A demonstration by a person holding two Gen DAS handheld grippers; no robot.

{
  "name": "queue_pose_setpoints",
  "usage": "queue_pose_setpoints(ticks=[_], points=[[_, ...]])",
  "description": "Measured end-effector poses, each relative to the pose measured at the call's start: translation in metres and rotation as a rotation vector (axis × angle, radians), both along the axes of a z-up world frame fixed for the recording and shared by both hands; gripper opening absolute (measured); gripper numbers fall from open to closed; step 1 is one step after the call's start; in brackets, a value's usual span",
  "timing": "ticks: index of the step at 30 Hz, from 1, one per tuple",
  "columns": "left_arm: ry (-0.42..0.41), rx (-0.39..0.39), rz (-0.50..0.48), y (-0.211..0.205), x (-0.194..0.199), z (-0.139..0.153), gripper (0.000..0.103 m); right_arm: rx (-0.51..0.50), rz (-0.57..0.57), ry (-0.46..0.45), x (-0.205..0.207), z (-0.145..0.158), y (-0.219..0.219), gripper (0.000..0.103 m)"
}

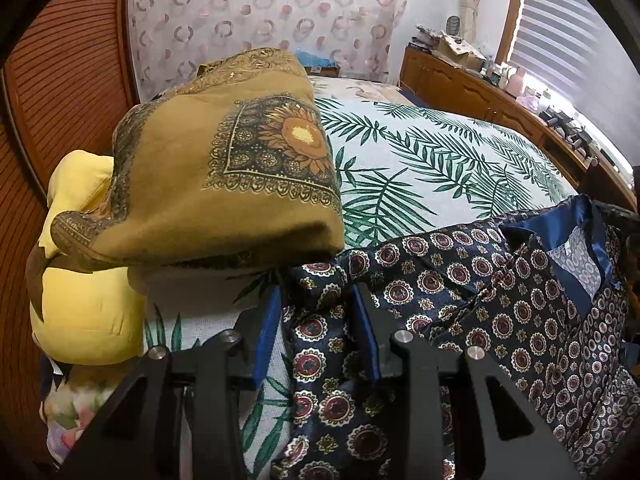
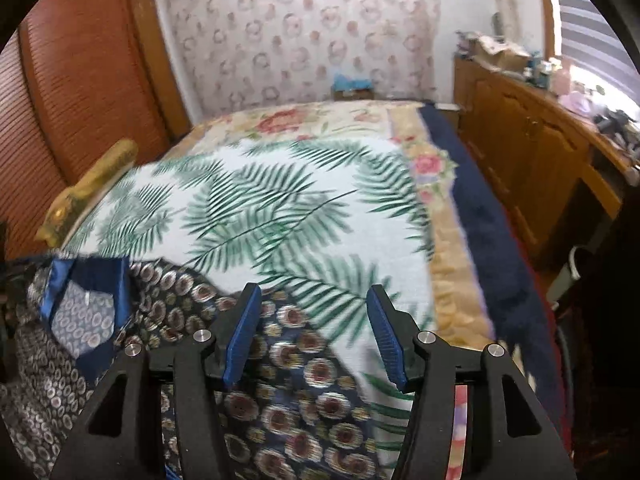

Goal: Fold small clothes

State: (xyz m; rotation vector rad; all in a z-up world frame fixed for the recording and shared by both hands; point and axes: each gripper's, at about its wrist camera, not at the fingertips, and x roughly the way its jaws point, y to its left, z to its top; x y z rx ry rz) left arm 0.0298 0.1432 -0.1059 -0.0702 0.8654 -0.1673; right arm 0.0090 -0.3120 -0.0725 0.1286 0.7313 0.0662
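A navy shirt with round medallion print [image 1: 500, 312] lies on the bed, its blue satin collar [image 1: 560, 236] up and to the right. My left gripper [image 1: 316, 300] has a fold of the shirt's sleeve between its blue pads [image 1: 266, 332], with the jaws partly closed on it. In the right wrist view the same shirt [image 2: 296, 384] lies under and left of my right gripper [image 2: 314, 312], which is open and empty above the shirt's edge. The collar shows there at the left [image 2: 84, 280].
A folded mustard garment with a sunflower print [image 1: 224, 176] sits on a yellow pillow [image 1: 84, 308] at the left. The palm-leaf bedspread [image 2: 280, 208] covers the bed. A wooden dresser [image 2: 532, 152] stands at the right, a wooden wardrobe [image 2: 80, 88] at the left.
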Motion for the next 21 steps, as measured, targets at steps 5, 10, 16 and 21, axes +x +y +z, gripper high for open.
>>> queue_pose_setpoints(ticks=[5,10,16,21], points=[[-0.021,0.017,-0.047,-0.013,-0.008,0.004,0.006,-0.012,0.076,0.109,0.015,-0.022,0.016,0.056],[-0.150,0.010,-0.035,-0.020,-0.029,0.030,0.003,0.051,0.157,0.120,0.010,-0.026,0.020,0.022],[-0.370,-0.038,-0.047,-0.030,-0.061,0.106,0.003,0.046,0.208,0.007,-0.016,0.010,0.030,0.006],[-0.591,-0.072,-0.005,-0.020,-0.073,0.183,0.003,-0.009,0.186,-0.212,-0.049,0.094,0.036,0.005]])
